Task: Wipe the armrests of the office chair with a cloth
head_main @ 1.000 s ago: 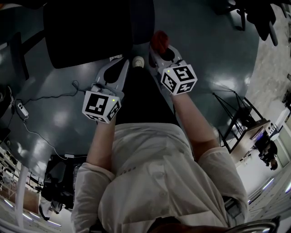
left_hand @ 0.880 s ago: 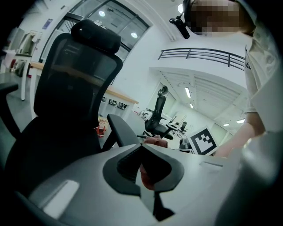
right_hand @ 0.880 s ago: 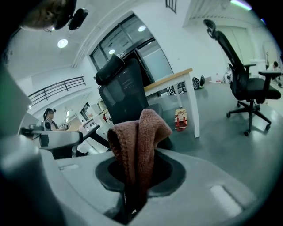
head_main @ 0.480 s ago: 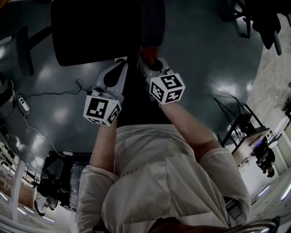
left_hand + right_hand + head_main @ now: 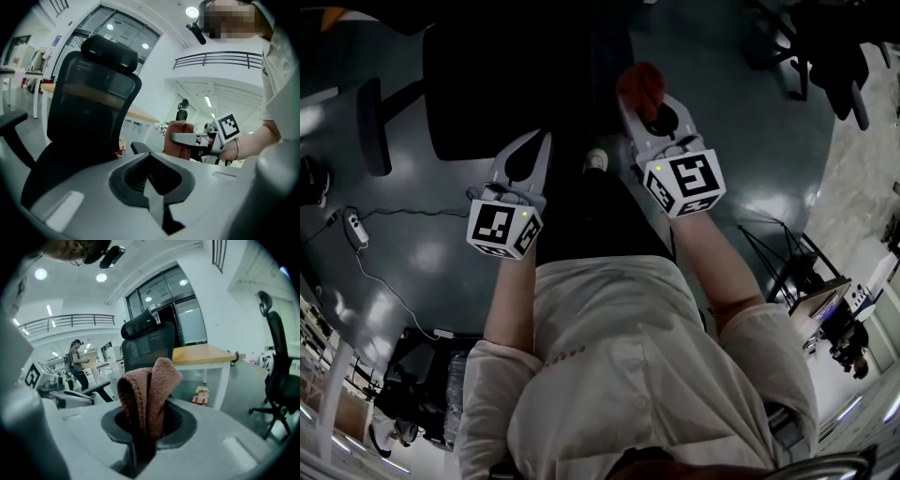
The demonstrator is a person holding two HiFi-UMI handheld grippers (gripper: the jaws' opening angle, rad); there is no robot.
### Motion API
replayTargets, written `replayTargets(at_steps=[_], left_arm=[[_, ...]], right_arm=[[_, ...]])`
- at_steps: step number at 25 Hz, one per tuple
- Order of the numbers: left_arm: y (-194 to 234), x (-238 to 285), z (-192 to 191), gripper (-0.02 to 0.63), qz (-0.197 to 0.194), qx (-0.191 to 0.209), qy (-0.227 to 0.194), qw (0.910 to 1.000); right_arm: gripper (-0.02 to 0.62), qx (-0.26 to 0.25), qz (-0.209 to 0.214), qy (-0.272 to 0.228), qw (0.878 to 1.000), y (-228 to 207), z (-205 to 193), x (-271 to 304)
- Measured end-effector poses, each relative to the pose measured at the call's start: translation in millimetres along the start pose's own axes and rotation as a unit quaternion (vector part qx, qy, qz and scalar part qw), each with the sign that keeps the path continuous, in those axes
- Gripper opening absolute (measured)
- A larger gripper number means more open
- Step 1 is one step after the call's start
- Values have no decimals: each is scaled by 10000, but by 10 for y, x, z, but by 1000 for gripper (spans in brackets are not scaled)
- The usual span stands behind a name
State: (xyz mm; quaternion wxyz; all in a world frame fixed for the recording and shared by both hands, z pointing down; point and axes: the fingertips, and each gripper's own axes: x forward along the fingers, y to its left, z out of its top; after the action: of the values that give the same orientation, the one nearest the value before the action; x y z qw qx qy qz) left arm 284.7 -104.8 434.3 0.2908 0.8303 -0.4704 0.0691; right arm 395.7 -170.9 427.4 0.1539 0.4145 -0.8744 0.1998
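Head view: an office chair (image 5: 502, 84) is seen from above at 11 o'clock of the frame. Its black seat is set on the grey floor (image 5: 741, 131), and one armrest (image 5: 373, 127) stands out at the chair's 9 o'clock side. Two hand-held grippers are held out ahead of the person.

The right hand-held gripper (image 5: 645, 92) is raised toward 12 o'clock and is clamped on a reddish-brown cloth (image 5: 639, 81). The cloth is bunched beyond the jaw tips, just beside the dark edge of the chair at its 3 o'clock side. Whether cloth and chair touch cannot be told from this view. The left hand-held gripper (image 5: 540, 142) is held lower, at 9 o'clock of the person's shoe (image 5: 596, 160), and its tip overlaps the seat's near edge.

In the right gripper view the cloth (image 5: 150, 392) is seen folded and pinched between the jaws, standing upright out of them. The chair's backrest (image 5: 146, 345) is seen behind it, with a wooden-topped desk (image 5: 206, 354) at 3 o'clock of the chair.

In the left gripper view the jaws of the left hand-held gripper (image 5: 151, 185) are pressed together with nothing between them. The chair (image 5: 93, 108) fills the 9 o'clock half. The cloth (image 5: 179, 137) is seen at 3 o'clock of the near armrest (image 5: 139, 147), apart from it in this view.
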Motion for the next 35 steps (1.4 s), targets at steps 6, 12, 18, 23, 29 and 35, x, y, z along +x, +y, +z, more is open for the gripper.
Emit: replayTargets(at_steps=[6, 12, 18, 23, 29, 35], left_arm=[[180, 452, 319, 17, -437, 183, 108, 9988], [427, 661, 313, 17, -764, 102, 502, 9958], [744, 818, 369, 17, -884, -71, 670, 9938], [930, 796, 490, 17, -952, -165, 705, 9928], [1057, 736, 495, 17, -967, -271, 716, 9924], [1104, 665, 528, 17, -1005, -366, 677, 9920]], right_arm=[[54, 48, -506, 821, 9953, -994, -43, 488], [54, 917, -655, 1318, 9849, -1315, -313, 1049], [54, 1386, -698, 1646, 9741, -1379, -370, 1454], [55, 692, -622, 2175, 9716, -1235, -312, 1720], [55, -434, -444, 2706, 9607, -1092, -274, 1968], [55, -1382, -142, 3184, 9377, -928, -309, 2105]])
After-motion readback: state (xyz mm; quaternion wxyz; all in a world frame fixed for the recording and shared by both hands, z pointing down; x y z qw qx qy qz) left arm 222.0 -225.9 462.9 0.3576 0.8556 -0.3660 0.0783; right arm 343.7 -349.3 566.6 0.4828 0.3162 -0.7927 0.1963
